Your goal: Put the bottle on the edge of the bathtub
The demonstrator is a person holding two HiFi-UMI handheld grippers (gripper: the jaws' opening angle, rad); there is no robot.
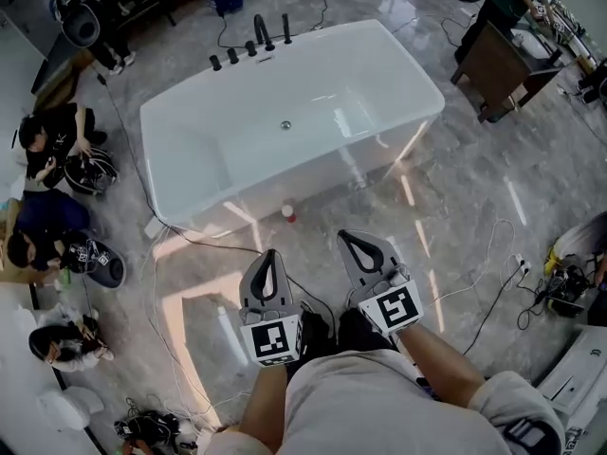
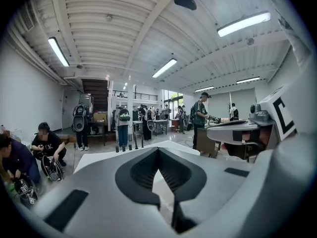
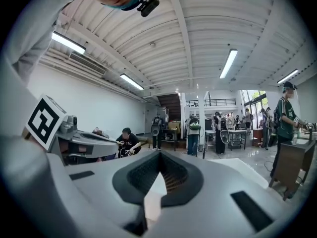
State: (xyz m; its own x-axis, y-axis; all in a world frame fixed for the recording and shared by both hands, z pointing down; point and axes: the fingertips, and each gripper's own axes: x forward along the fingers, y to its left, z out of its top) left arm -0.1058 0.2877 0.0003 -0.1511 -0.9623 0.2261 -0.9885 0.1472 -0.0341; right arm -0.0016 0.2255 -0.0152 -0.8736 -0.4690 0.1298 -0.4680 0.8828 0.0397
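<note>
The white bathtub [image 1: 190,121] stands on the glossy grey floor ahead of me; its rim also shows in the left gripper view [image 2: 95,155]. A small white bottle [image 1: 288,213] with red on it stands on the floor just in front of the tub's near wall. My left gripper [image 1: 269,258] and right gripper [image 1: 355,241] hang side by side close to my body, well short of the bottle. Both are shut with nothing between the jaws, as the left gripper view [image 2: 158,149] and right gripper view [image 3: 159,156] confirm.
Black faucet fittings [image 1: 251,44] line the tub's far rim. Cables [image 1: 180,235] trail across the floor left of the tub and another cable [image 1: 493,282] lies to the right. People [image 1: 57,140] crouch with gear at the left. A brown cabinet [image 1: 498,64] stands at the upper right.
</note>
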